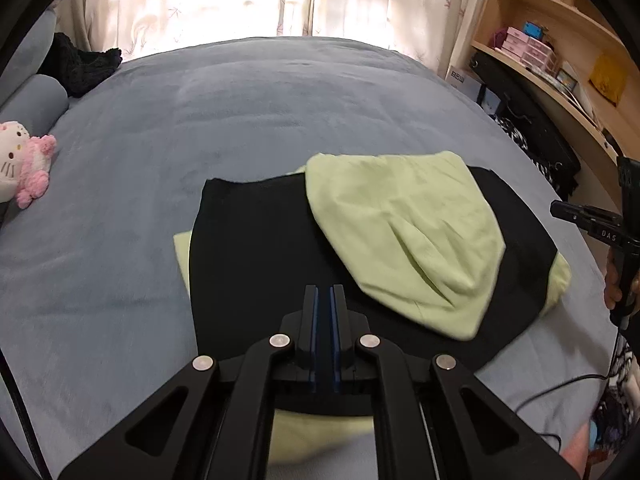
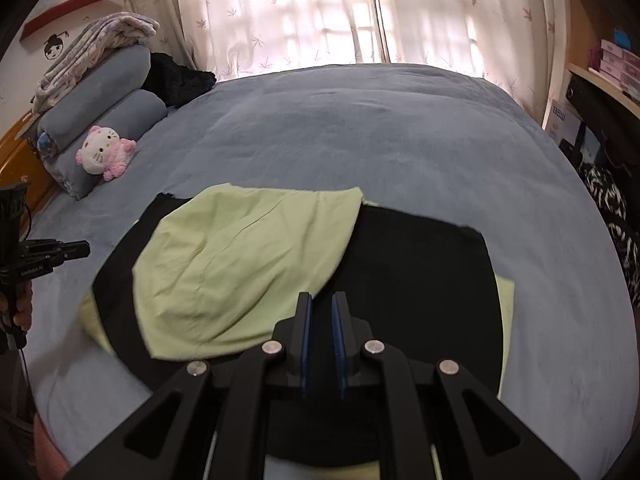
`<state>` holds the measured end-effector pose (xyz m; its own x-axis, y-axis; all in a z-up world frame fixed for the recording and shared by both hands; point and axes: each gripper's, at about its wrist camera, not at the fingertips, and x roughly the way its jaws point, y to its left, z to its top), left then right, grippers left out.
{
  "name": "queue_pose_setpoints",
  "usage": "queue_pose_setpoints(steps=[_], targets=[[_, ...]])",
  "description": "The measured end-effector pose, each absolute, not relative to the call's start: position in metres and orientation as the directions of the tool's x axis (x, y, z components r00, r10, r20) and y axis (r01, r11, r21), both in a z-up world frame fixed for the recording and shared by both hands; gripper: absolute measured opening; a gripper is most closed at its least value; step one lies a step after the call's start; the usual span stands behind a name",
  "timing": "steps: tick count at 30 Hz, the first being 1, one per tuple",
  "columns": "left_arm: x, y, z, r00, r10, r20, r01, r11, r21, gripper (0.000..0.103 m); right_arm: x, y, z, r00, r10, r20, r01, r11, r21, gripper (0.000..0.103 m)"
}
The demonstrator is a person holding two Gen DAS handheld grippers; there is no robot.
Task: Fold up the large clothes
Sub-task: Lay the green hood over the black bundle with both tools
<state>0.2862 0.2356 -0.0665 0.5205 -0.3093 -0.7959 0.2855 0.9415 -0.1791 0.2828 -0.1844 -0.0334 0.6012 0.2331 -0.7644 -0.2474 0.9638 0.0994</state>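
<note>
A black and light green garment (image 1: 256, 248) lies partly folded on the blue-grey bed (image 1: 240, 112). A light green flap (image 1: 404, 232) is folded over its black body. It also shows in the right wrist view (image 2: 420, 272), with the green flap (image 2: 248, 264) at the left. My left gripper (image 1: 324, 292) hovers over the garment's near edge, jaws nearly closed, holding nothing. My right gripper (image 2: 320, 300) hovers over the garment's near edge with a narrow gap, empty. Each gripper shows at the other view's edge (image 1: 560, 210) (image 2: 80, 250).
A plush cat toy (image 2: 106, 154) and grey bolster pillows (image 2: 108, 116) lie at the bed's head. A black garment (image 2: 180, 80) lies near the curtains (image 2: 320, 12). Wooden shelves (image 1: 560, 52) stand along one side of the bed.
</note>
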Motion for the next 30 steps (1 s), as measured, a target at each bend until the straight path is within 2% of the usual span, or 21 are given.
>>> queue_pose_setpoints(steps=[4, 15, 17, 19, 20, 24, 30], targets=[[0.249, 0.214, -0.044, 0.51, -0.318, -0.799, 0.304, 0.936, -0.179, 0.011, 0.246, -0.177, -0.013, 0.596, 0.254, -0.762, -0.271, 0.957, 0.107, 0.01], [0.169, 0.185, 0.007, 0.52, -0.368, -0.771, 0.379, 0.908, -0.178, 0.046, 0.163, -0.16, 0.042, 0.563, 0.358, -0.745, -0.356, 0.918, 0.172, 0.011], [0.164, 0.182, 0.009, 0.51, -0.39, -0.767, 0.388, 0.9, -0.2, 0.048, 0.158, -0.157, 0.04, 0.537, 0.39, -0.748, -0.366, 0.907, 0.21, 0.019], [0.164, 0.179, 0.005, 0.494, -0.409, -0.767, 0.387, 0.894, -0.228, 0.049, 0.157, -0.151, 0.03, 0.51, 0.411, -0.755, -0.368, 0.898, 0.24, 0.029], [0.166, 0.177, 0.0, 0.48, -0.422, -0.769, 0.384, 0.889, -0.248, 0.049, 0.158, -0.147, 0.024, 0.504, 0.414, -0.758, -0.366, 0.897, 0.247, 0.031], [0.184, 0.17, -0.031, 0.443, -0.471, -0.763, 0.361, 0.873, -0.329, 0.049, 0.173, -0.133, -0.015, 0.489, 0.423, -0.763, -0.338, 0.898, 0.281, 0.031], [0.231, 0.168, -0.096, 0.413, -0.563, -0.716, 0.234, 0.825, -0.514, 0.049, 0.215, -0.129, -0.089, 0.454, 0.485, -0.747, -0.213, 0.873, 0.438, 0.031]])
